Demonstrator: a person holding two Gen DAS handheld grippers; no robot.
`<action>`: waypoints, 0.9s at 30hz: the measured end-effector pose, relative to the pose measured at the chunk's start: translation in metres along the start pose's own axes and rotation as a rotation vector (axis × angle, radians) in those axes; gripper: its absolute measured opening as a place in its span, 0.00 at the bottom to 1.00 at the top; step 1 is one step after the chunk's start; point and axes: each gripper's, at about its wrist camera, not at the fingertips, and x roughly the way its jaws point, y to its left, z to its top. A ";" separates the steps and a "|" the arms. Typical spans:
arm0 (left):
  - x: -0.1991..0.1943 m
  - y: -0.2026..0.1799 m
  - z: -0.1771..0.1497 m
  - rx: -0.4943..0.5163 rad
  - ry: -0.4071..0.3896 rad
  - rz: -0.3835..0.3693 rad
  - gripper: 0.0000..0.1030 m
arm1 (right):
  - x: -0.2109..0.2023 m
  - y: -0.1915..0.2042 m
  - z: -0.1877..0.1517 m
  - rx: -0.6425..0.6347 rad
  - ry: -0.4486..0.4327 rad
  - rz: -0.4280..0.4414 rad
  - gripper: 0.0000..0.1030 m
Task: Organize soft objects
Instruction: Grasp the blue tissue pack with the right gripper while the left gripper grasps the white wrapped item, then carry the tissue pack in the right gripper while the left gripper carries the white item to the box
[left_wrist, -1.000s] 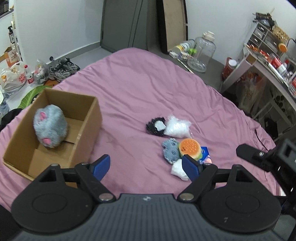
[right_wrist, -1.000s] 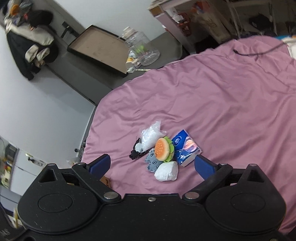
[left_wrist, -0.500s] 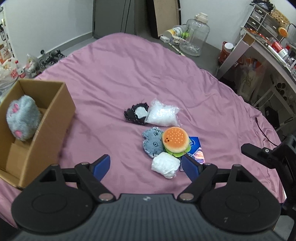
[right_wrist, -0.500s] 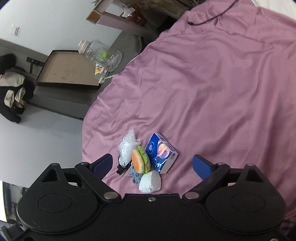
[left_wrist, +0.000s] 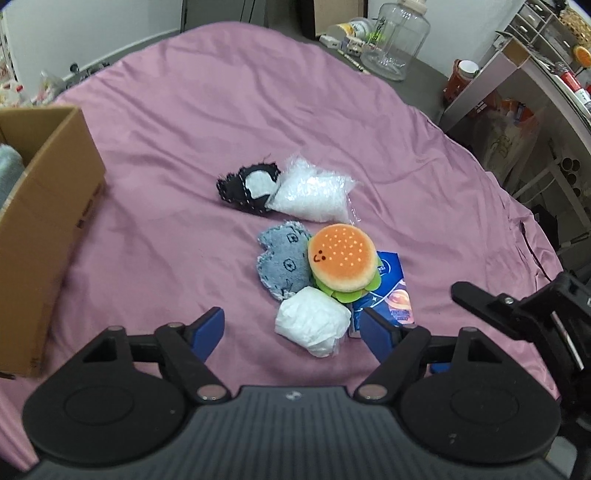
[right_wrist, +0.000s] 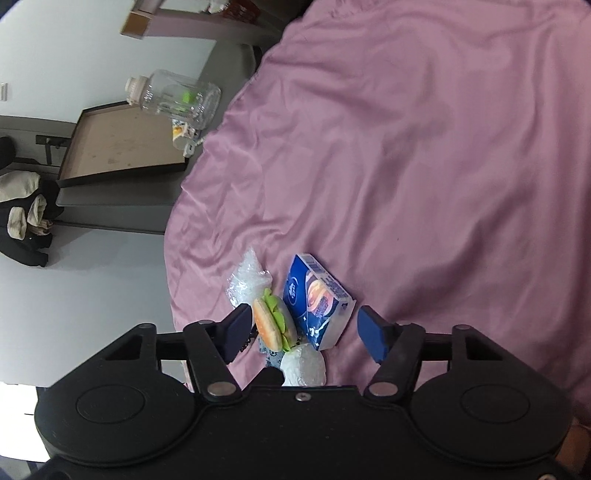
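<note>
My right gripper (right_wrist: 303, 328) sits nearest the blue tissue pack (right_wrist: 317, 299), jaws closing around it and the burger plush (right_wrist: 275, 325) beside it, not yet pinching. My left gripper (left_wrist: 291, 328) is released, with the white bundle (left_wrist: 314, 321) next to the pack between its jaws.

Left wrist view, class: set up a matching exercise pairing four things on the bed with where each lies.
Things:
1. burger plush
2. white wrapped bundle
3. cardboard box
4. black patch

Places:
A. far left edge of view
B. touching the clear bag
C. on top of the blue tissue pack
D. nearest the left gripper

Pairs: 1-C, 2-D, 3-A, 4-B
</note>
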 end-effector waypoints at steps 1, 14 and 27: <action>0.004 0.000 0.001 -0.003 0.004 -0.004 0.76 | 0.004 -0.001 0.000 0.006 0.006 0.000 0.57; 0.037 0.001 0.003 -0.032 0.055 -0.057 0.61 | 0.044 -0.010 0.000 0.025 0.036 -0.075 0.49; 0.022 0.005 0.003 -0.037 0.023 -0.111 0.42 | 0.035 0.005 -0.007 -0.052 -0.018 -0.083 0.21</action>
